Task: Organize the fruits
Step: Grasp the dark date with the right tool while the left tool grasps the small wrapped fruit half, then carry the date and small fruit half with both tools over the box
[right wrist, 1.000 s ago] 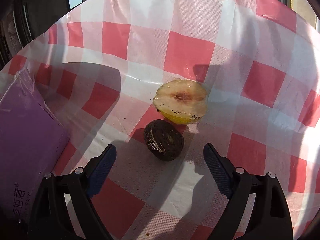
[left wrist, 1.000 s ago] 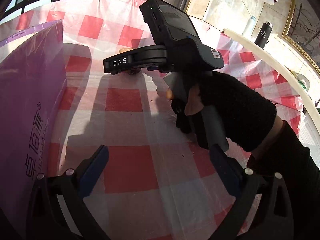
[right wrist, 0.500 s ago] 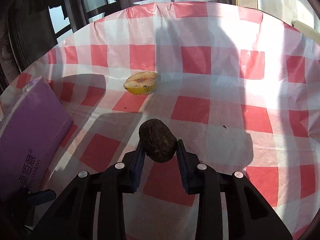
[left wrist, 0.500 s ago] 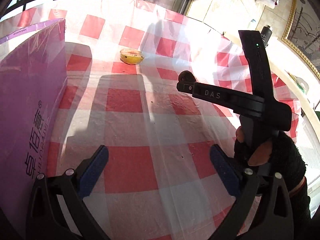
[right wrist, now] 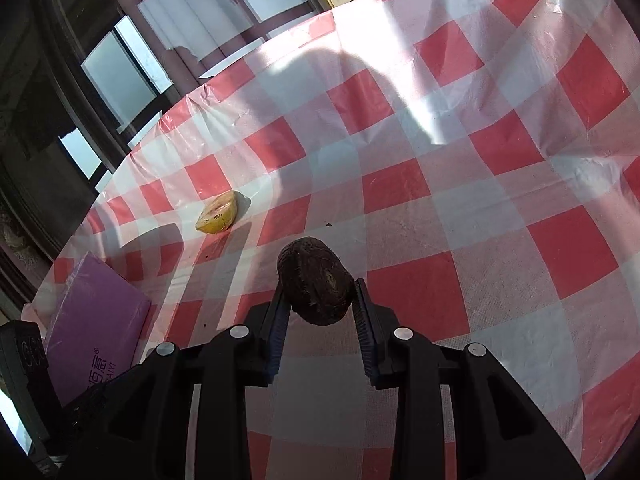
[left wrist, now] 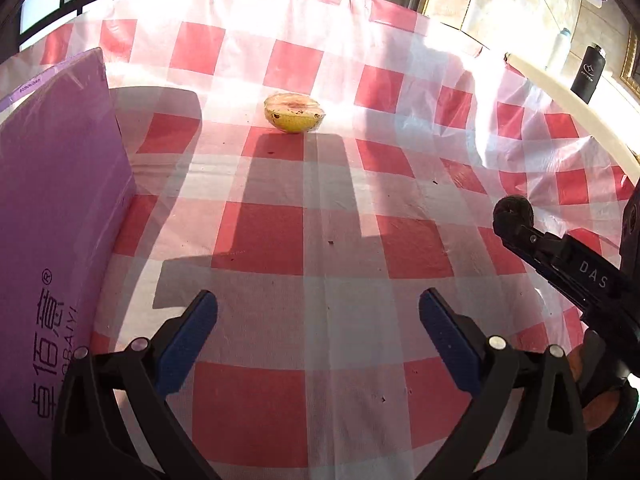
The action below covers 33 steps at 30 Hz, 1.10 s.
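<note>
A dark brown rough fruit [right wrist: 315,282] is clamped between the pads of my right gripper [right wrist: 318,300], held above the red-and-white checked tablecloth [right wrist: 460,208]. It also shows in the left wrist view [left wrist: 513,210], at the tip of the right gripper on the right side. A cut yellow fruit half [left wrist: 294,112] lies face up on the cloth at the far middle; in the right wrist view it lies at the left [right wrist: 218,213]. My left gripper [left wrist: 318,330] is open and empty above the cloth, well short of the yellow half.
A purple pack [left wrist: 52,208] with printed characters stands along the left side, also in the right wrist view [right wrist: 96,316]. A black bottle [left wrist: 586,74] and a white bottle [left wrist: 558,46] stand beyond the table's curved right edge. Windows lie behind the table.
My right gripper closed on the dark fruit, lifted it away from the yellow half and carried it to the right. My left gripper stayed open and tipped a little toward the far side.
</note>
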### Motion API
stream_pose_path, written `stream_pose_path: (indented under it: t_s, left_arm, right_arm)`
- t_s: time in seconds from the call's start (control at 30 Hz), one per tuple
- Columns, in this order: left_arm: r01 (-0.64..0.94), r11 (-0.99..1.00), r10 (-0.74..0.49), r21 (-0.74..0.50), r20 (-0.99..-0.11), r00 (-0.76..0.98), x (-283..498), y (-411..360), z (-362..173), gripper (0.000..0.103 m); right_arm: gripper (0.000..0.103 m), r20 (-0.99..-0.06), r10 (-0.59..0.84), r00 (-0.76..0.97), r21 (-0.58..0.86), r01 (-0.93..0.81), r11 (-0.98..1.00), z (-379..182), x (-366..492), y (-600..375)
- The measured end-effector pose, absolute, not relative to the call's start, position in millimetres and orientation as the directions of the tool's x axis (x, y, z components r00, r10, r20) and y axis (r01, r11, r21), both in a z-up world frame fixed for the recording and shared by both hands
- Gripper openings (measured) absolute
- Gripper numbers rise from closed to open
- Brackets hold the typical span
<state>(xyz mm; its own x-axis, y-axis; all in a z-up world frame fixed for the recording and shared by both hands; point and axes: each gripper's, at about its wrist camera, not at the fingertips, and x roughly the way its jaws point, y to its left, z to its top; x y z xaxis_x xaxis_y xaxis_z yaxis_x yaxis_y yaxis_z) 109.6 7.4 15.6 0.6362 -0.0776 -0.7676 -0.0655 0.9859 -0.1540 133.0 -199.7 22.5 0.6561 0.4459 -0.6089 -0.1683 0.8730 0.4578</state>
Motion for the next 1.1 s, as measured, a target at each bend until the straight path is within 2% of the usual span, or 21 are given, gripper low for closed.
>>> stream_pose_path:
  t_s: [0.33, 0.43, 0.57, 0.6, 0.63, 0.83, 1.1]
  left_arm:
    - [-0.234, 0.971, 0.114, -0.039, -0.789, 0.603, 259.7, 16.7, 11.1, 0.1]
    - [-0.24, 0.97, 0.113, -0.04, -0.798, 0.591, 284.4, 23.6, 9.9, 0.095]
    - [-0.249, 0.969, 0.147, -0.004, -0.795, 0.588, 300.0, 27.6, 10.0, 0.079]
    - [-0.239, 0.971, 0.158, 0.015, -0.791, 0.591, 300.1, 25.8, 10.2, 0.074]
    - [-0.225, 0.974, 0.155, 0.02, -0.783, 0.603, 297.8, 24.2, 11.5, 0.06]
    - [-0.208, 0.976, 0.096, -0.056, -0.751, 0.653, 255.2, 29.3, 18.7, 0.06]
    - [-0.099, 0.988, -0.008, -0.115, -0.693, 0.721, 121.2, 41.7, 28.7, 0.06]
  right_arm:
    - [0.032, -0.619, 0.459, 0.637, 0.462, -0.178, 0.869, 18.2, 132.5, -199.5]
    - [0.032, -0.621, 0.46, 0.635, 0.461, -0.178, 0.869, 17.3, 132.5, -199.2]
    - [0.032, -0.626, 0.461, 0.629, 0.459, -0.181, 0.87, 16.2, 133.4, -198.0]
    - [0.032, -0.627, 0.462, 0.627, 0.459, -0.181, 0.87, 15.8, 133.8, -198.0]
    - [0.032, -0.629, 0.46, 0.627, 0.458, -0.18, 0.87, 15.7, 133.9, -197.8]
    - [0.032, -0.621, 0.464, 0.632, 0.462, -0.183, 0.868, 16.4, 133.4, -199.1]
    - [0.032, -0.627, 0.463, 0.627, 0.458, -0.184, 0.87, 15.9, 134.7, -197.9]
